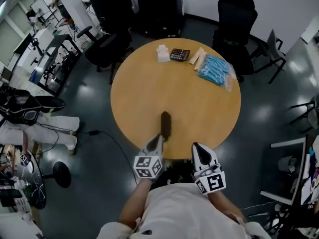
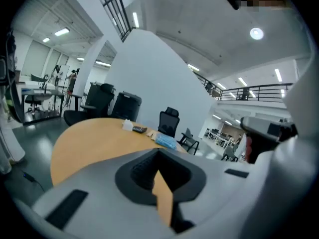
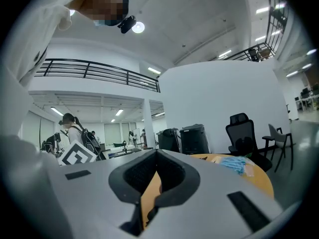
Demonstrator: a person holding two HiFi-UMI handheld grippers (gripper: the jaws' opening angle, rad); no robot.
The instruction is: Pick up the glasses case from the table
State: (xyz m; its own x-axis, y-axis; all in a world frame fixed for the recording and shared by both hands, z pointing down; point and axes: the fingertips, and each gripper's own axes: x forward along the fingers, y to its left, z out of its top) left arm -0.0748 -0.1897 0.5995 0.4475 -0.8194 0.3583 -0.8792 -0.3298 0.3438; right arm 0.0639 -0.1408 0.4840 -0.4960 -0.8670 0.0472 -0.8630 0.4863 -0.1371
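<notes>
The glasses case [image 1: 165,125] is a dark, narrow oblong lying on the round wooden table [image 1: 149,88], close to its near edge. My left gripper [image 1: 158,140] is shut, and its tips sit right at the case's near end, just to its left; I cannot tell if they touch. In the left gripper view the jaws [image 2: 160,176] meet with only a sliver of tabletop between them, and the case is hidden. My right gripper [image 1: 196,147] hovers over the table's near edge, to the right of the case, with its jaws together and nothing in them.
At the table's far side lie a white packet [image 1: 163,53], a calculator [image 1: 179,54], a beige item [image 1: 198,59] and a blue bag [image 1: 216,68]. Black office chairs [image 1: 234,24] stand behind the table, and another chair [image 1: 105,50] is at the far left.
</notes>
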